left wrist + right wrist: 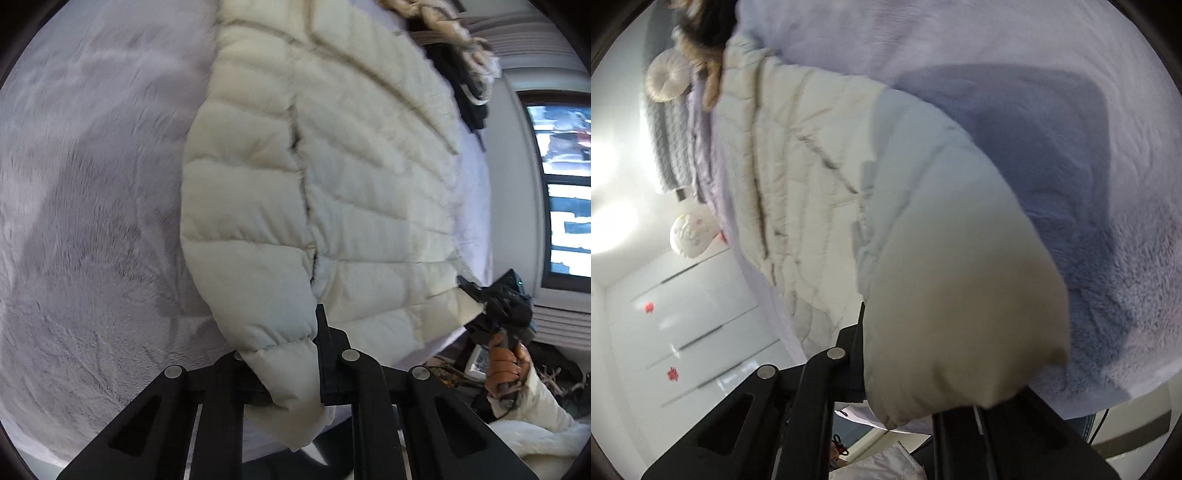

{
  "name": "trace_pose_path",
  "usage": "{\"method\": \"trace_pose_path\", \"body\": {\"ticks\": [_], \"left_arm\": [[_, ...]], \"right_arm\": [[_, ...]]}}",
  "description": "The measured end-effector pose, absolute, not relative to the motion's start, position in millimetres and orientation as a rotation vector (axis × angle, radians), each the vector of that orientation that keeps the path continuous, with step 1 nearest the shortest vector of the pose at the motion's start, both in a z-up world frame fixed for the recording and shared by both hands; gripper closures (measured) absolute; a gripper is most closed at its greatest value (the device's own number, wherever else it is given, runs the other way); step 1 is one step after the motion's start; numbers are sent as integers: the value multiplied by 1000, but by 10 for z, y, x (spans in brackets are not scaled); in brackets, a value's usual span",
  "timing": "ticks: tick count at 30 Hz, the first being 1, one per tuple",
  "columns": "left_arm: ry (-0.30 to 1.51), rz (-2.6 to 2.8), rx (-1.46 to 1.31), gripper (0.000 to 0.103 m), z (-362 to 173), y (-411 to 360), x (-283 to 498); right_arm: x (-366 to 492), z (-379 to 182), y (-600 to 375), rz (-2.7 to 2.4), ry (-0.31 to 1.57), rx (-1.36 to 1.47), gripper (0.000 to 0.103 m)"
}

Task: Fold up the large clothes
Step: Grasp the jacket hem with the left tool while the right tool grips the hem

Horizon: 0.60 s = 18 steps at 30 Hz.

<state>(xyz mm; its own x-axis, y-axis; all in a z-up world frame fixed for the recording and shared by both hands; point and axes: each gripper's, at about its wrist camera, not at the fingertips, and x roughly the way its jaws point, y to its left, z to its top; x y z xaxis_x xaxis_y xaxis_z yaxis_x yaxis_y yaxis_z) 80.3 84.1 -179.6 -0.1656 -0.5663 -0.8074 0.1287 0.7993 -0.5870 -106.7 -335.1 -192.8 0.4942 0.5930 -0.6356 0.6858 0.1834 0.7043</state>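
Note:
A cream quilted puffer jacket [332,177] with a fur-trimmed hood [450,33] lies on a pale lilac fleece blanket [92,221]. My left gripper [284,373] is shut on the cuff of one sleeve [258,295], which lies along the jacket's side. My right gripper [491,306] shows in the left wrist view at the jacket's hem corner, held by a hand. In the right wrist view my right gripper [923,384] is shut on the other sleeve's cuff [960,325], which fills the foreground; its right finger is hidden by the fabric. The jacket body [783,184] lies beyond.
A window [565,192] is on the right past the bed edge. Clutter sits on the floor [480,365] under the right hand. A white wardrobe [683,325] with red stickers and a round pillow [666,79] show in the right wrist view.

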Motion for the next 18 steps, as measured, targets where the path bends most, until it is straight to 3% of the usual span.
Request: {"method": "trace_pose_path", "body": {"ticks": [18], "left_arm": [[1290,-863,-444,86,-602,937,1752]], "right_arm": [[-283,-676,-3450,65,904,1243,95]]}}
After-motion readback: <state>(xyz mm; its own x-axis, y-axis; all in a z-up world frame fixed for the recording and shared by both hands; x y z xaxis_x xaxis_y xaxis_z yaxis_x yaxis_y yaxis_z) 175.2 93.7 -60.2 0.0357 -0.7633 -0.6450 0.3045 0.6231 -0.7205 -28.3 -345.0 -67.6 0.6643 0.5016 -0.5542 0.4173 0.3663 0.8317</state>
